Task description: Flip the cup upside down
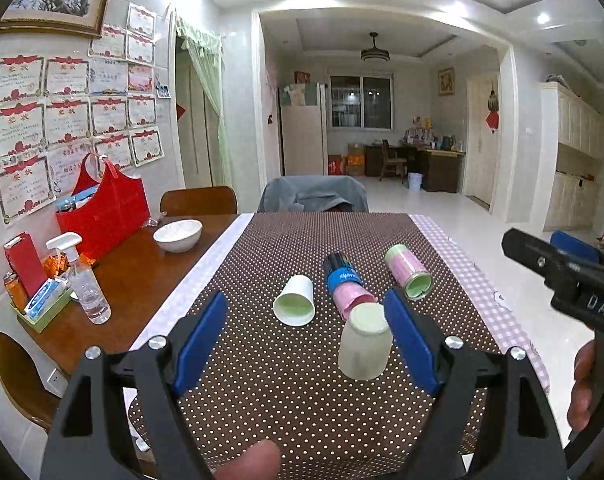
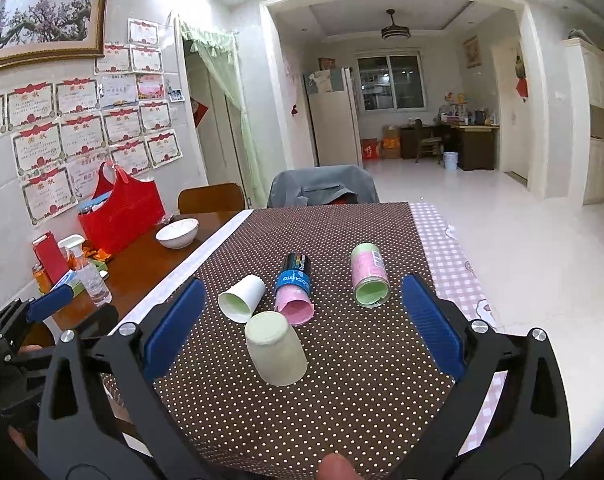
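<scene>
A pale green cup (image 1: 365,341) stands upside down on the dotted brown tablecloth (image 1: 302,400); it also shows in the right wrist view (image 2: 276,348). A white paper cup (image 1: 295,300) lies on its side, mouth toward me, also in the right wrist view (image 2: 241,298). My left gripper (image 1: 306,340) is open and empty, with the green cup just inside its right finger. My right gripper (image 2: 302,332) is open and empty, the green cup between its fingers. The right gripper also shows at the right edge of the left wrist view (image 1: 562,276).
A blue-banded pink cup stack (image 1: 344,284) and a pink-green canister (image 1: 408,272) lie on the cloth behind the cups. On the wooden table at left are a white bowl (image 1: 178,235), a spray bottle (image 1: 84,280) and a red bag (image 1: 106,208). A chair (image 1: 314,196) stands at the far end.
</scene>
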`<action>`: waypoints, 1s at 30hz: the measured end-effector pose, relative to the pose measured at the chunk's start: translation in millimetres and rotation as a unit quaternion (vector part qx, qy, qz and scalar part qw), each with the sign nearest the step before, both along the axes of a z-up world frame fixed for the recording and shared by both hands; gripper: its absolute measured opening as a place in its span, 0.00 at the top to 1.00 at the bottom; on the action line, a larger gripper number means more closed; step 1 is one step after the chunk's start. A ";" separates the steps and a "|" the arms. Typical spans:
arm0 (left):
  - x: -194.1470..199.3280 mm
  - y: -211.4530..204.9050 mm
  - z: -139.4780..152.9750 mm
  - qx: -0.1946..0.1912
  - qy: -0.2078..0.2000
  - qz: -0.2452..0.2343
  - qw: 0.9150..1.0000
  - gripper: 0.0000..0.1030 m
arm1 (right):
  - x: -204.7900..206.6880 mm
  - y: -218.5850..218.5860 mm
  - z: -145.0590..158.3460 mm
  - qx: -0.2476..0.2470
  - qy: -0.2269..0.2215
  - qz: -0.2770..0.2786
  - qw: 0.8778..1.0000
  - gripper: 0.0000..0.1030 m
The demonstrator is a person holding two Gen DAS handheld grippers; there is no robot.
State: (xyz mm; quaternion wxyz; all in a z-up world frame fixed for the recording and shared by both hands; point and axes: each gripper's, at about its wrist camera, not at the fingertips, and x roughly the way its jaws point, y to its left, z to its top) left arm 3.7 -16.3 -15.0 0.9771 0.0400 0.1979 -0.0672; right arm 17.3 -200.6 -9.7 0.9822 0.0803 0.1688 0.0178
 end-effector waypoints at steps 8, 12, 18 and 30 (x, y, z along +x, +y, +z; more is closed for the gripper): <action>-10.6 0.0 9.8 -0.006 -0.016 -0.003 1.000 0.23 | -9.2 11.0 4.5 -0.015 -0.012 0.002 1.000 0.06; -14.0 1.8 12.6 -0.009 -0.021 -0.002 1.000 0.23 | -7.2 17.3 4.2 -0.025 -0.008 0.003 1.000 0.06; -17.5 3.8 15.5 -0.014 -0.027 0.000 1.000 0.23 | -10.6 16.8 7.5 -0.024 -0.015 0.000 1.000 0.06; -18.6 5.0 17.1 -0.016 -0.029 -0.001 0.999 0.23 | -15.2 14.7 9.6 -0.027 -0.020 -0.001 0.999 0.06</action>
